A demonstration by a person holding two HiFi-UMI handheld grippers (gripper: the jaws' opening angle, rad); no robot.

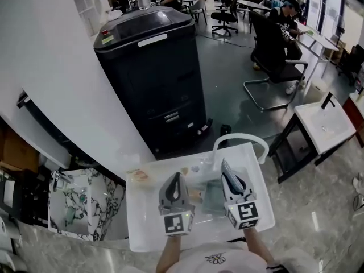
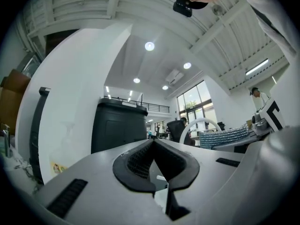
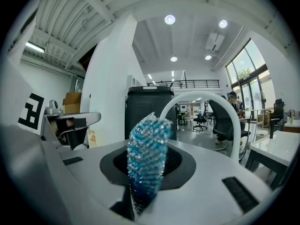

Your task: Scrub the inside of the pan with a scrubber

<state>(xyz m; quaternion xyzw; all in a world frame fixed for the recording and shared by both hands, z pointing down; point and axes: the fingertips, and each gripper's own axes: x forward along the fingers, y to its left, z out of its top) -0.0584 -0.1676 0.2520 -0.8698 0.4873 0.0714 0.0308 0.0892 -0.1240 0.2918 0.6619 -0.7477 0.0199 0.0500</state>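
Note:
Both grippers hover side by side over a white sink unit [image 1: 142, 209]. My right gripper [image 1: 224, 165] is shut on a blue and silver mesh scrubber [image 3: 147, 149], which sticks up between its jaws. In the left gripper view the same scrubber [image 2: 224, 137] shows at the right. My left gripper [image 1: 174, 178] is shut, its dark pads [image 2: 140, 161] meeting at the tip with nothing visible between them. I cannot make out a pan in any view; the grippers hide the basin below them.
A white arched faucet [image 1: 242, 138] rises at the sink's far edge. Behind it stand a tall black machine [image 1: 153, 67] and a white wall. A second white sink table [image 1: 324, 124] is at the right, a marbled counter [image 1: 85, 203] at the left, and seated people [image 1: 278, 38] beyond.

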